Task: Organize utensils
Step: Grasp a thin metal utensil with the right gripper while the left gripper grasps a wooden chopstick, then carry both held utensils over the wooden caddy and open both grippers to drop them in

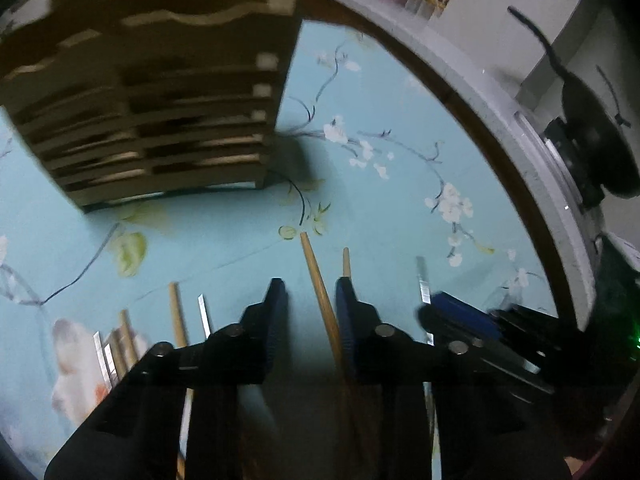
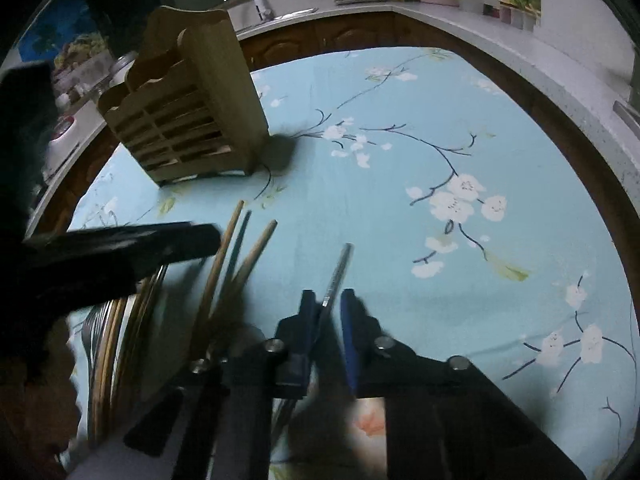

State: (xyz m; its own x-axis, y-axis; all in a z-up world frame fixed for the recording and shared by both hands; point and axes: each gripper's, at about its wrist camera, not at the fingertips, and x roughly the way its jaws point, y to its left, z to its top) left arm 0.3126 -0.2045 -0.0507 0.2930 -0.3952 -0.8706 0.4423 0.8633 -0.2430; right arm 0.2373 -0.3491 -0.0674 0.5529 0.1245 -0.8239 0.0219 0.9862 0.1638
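A slatted wooden utensil holder point(image 1: 160, 116) stands on the blue flowered tablecloth point(image 1: 392, 92), also in the right wrist view point(image 2: 188, 120). My left gripper point(image 1: 310, 292) is open, its fingers astride a wooden chopstick point(image 1: 316, 276) lying on the cloth. More wooden and metal utensils point(image 1: 176, 316) lie to its left. My right gripper point(image 2: 328, 300) has its fingers partly closed around a metal utensil handle point(image 2: 338, 272); whether the pads touch it is unclear. Wooden chopsticks point(image 2: 224, 256) lie left of it, near the left gripper point(image 2: 120, 248).
A kitchen counter point(image 2: 500, 36) with jars and a sink runs behind the table. A dark pan point(image 1: 592, 128) sits on the counter at right. Several forks and chopsticks point(image 2: 108, 340) lie at the lower left.
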